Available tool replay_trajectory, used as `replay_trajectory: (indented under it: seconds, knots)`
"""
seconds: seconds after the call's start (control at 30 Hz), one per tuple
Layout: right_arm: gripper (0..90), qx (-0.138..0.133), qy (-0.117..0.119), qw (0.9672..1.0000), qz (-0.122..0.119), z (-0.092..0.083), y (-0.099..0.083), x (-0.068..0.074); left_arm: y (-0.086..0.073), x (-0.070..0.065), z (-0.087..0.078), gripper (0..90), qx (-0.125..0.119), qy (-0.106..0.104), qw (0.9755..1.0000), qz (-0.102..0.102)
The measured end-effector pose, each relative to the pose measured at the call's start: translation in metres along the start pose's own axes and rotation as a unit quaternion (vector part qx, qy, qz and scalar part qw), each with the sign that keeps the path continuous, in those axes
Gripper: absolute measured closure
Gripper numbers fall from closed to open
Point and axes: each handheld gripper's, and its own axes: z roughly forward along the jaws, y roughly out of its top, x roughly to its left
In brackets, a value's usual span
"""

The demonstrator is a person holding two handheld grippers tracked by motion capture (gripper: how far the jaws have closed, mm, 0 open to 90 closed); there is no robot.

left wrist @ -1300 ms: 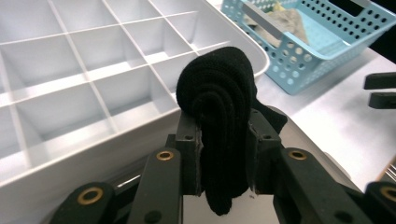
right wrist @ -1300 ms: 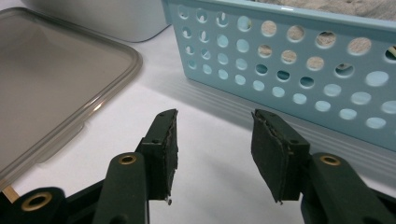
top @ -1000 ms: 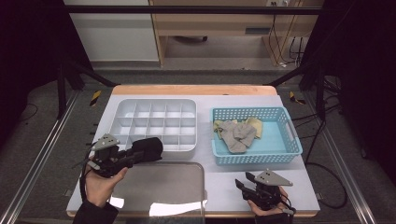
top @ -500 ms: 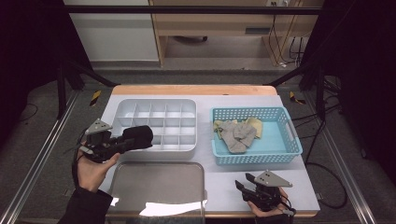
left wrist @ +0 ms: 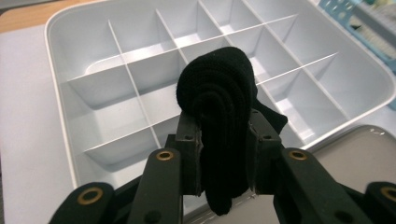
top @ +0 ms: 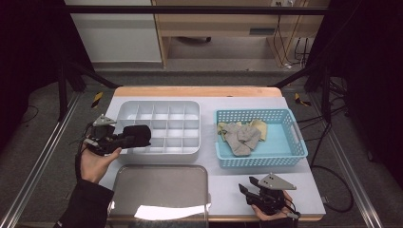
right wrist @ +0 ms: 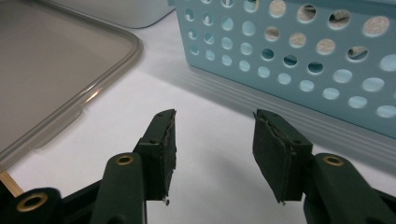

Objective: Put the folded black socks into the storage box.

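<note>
Readable text, labels, brands, numbers, signs: none.

No lettering or numerals can be made out on the white divided organiser tray [top: 159,127], the blue perforated basket [top: 260,157], the clear lid [top: 160,190], the rolled black sock [left wrist: 219,100], or the table [top: 228,190]; yellow-black floor tape markers [top: 97,99] at middle left of the high view carry stripes, no characters.
</note>
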Motion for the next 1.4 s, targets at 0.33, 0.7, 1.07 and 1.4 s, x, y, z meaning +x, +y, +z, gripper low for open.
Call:
replay_trajectory:
  seconds: [0.33, 0.7, 1.07, 1.4]
  knots:
    - [49.6, 0.004, 0.001, 1.0000, 0.001, 0.002, 0.000, 0.000, -0.005, 0.014, 0.008, 69.6, 0.035, 0.021, 0.9991, 0.008]
    - [49.6, 0.005, 0.002, 1.0000, 0.002, 0.003, -0.001, -0.002, -0.007, 0.012, 0.019, 69.9, 0.070, 0.029, 0.9963, 0.041]
    - [49.6, 0.009, 0.004, 0.9999, 0.004, 0.004, -0.001, -0.001, -0.005, 0.000, 0.028, 70.2, 0.096, 0.021, 0.9932, 0.063]
    - [49.5, 0.010, 0.005, 0.9999, 0.001, 0.005, -0.002, -0.001, -0.005, -0.007, 0.040, 70.7, 0.116, 0.018, 0.9918, 0.050]
